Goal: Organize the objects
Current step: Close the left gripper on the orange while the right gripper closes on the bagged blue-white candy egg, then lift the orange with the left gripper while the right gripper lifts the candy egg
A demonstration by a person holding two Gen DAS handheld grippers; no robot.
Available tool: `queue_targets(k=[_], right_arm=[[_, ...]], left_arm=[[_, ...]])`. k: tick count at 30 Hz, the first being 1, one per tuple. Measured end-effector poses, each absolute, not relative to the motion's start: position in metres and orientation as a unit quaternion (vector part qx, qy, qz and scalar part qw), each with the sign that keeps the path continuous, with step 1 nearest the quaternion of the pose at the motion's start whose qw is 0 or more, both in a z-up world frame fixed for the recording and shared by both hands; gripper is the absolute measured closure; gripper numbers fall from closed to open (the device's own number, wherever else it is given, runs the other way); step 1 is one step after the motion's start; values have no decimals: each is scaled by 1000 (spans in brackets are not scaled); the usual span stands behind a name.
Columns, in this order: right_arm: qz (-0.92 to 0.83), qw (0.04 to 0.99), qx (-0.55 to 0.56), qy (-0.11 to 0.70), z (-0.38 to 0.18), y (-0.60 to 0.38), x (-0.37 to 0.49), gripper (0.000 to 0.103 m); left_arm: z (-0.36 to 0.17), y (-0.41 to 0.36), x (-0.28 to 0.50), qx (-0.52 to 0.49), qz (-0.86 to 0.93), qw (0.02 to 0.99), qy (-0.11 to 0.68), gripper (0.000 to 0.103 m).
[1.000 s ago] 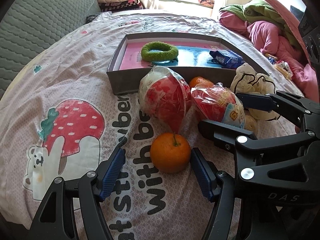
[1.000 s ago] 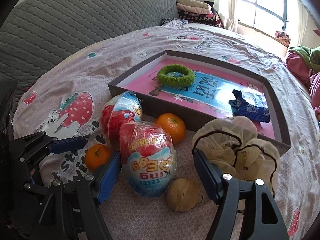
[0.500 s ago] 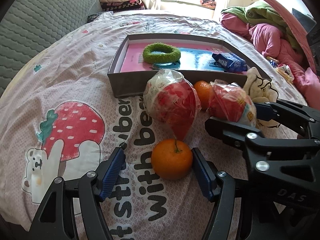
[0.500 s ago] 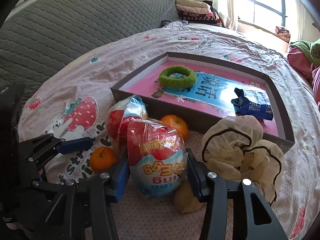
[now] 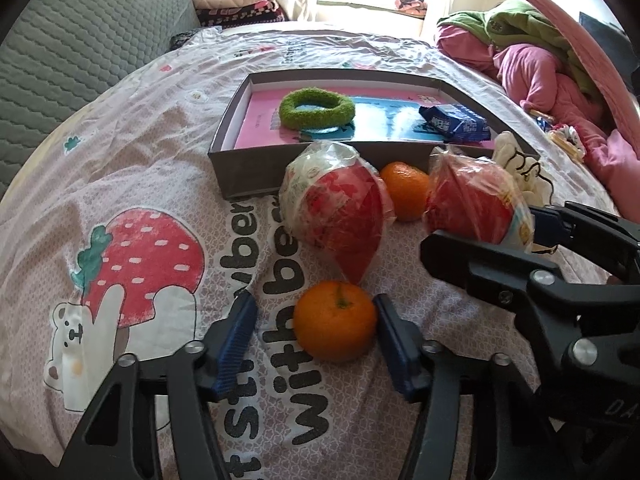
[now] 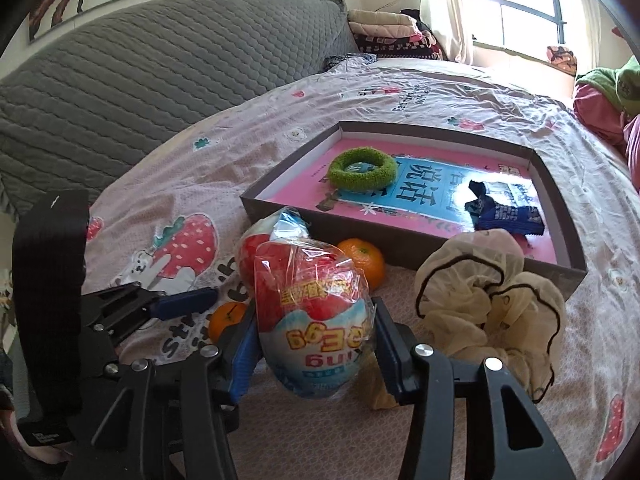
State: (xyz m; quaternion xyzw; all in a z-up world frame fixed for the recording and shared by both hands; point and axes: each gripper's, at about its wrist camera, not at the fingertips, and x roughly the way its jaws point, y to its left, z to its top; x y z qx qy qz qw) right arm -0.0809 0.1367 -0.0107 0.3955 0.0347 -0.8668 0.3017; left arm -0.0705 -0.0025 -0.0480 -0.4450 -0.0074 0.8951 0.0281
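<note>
My right gripper [image 6: 314,344] is shut on a wrapped red-and-white toy egg [image 6: 316,320] and holds it just above the bedspread; the egg also shows in the left wrist view [image 5: 476,210]. My left gripper [image 5: 314,334] is open around an orange mandarin [image 5: 335,320] lying on the bedspread, its right pad touching the fruit. A second wrapped egg [image 5: 336,206] and another mandarin [image 5: 406,190] lie in front of a grey box [image 5: 248,168]. The box holds a green fuzzy ring [image 5: 316,108] and a blue snack packet [image 5: 454,122].
A cream scrunchie [image 6: 488,300] lies by the box's near right corner. A tan round thing [image 6: 378,386] sits half hidden under my right gripper. A grey quilted headboard [image 6: 160,72] runs along the left. Pink and green bedding [image 5: 552,68] is piled at the right.
My right gripper closed on the toy egg and lifted it slightly. My left gripper narrowed around the near mandarin.
</note>
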Motion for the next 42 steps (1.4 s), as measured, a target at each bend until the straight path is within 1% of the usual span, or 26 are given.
queue_targets(k=[2,4,8,20,24,31,35,42], right_arm=[[-869,301,391,38,-9,136,-78,52],[-874,297,383,43,-7,136,-75,52],[-877,292,378,51,-6,138,-72,52],[-877,292,380,39,-5,144,-70,52],[-878,292,378,33,-3,147,-68,52],[-885,287,367,9,3,163,-58,52],[-889,275,365,-7,4,174,-58,51],[-898,253,361,-9,4,185,-56,51]], left_arm=[[-47,0,-69,-444,895,35,-5,53],[-46,1,-67,-443,895,43,-6,63],[-44,3,-66,-442,896,46,-2,63],[-37,-1,-61,-434,899,56,-21,64],[-30,5,-53,-415,908,49,2,64],[-17,12,-40,-384,921,58,19,64],[-13,10,-38,-376,925,57,13,64],[-5,6,-32,-359,931,60,1,64]])
